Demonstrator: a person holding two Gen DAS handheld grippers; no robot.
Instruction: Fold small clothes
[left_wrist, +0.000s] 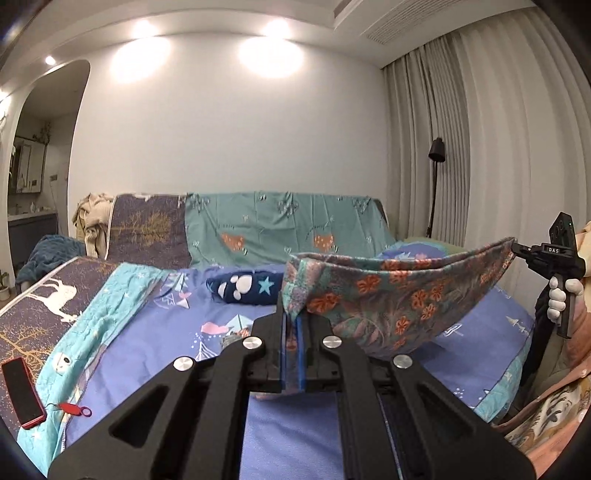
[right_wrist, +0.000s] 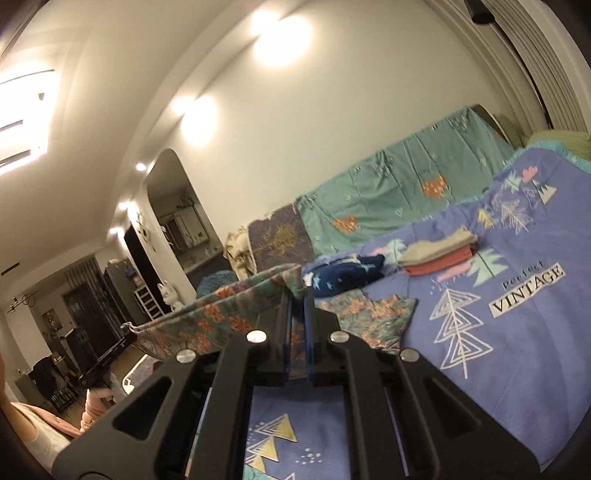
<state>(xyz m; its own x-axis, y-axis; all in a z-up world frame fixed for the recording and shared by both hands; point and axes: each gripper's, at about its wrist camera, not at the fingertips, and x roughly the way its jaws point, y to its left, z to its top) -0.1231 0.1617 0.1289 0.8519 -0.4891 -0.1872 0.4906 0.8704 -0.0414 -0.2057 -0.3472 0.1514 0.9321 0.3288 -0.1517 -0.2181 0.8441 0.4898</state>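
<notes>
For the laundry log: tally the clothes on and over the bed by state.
Held up between the left gripper and right gripper: 1, the floral garment
Folded in the stack: 2
Unfolded on the bed: 1, the navy star garment
Total: 4

The left wrist view looks forward along the black two-finger left gripper (left_wrist: 291, 325), held level and close above the purple patterned bedspread (left_wrist: 140, 332), facing the white wall and the teal quilted cover (left_wrist: 288, 229) draped upright behind the bed. The right wrist view looks along the black two-finger right gripper (right_wrist: 298, 317), rolled so the bed slopes up to the right, and faces the same wall. Both views share the floral teal-and-orange cloth (left_wrist: 399, 295) close to the lens, the dark blue star-print garment (left_wrist: 243, 290), the bedspread and the teal cover.
</notes>
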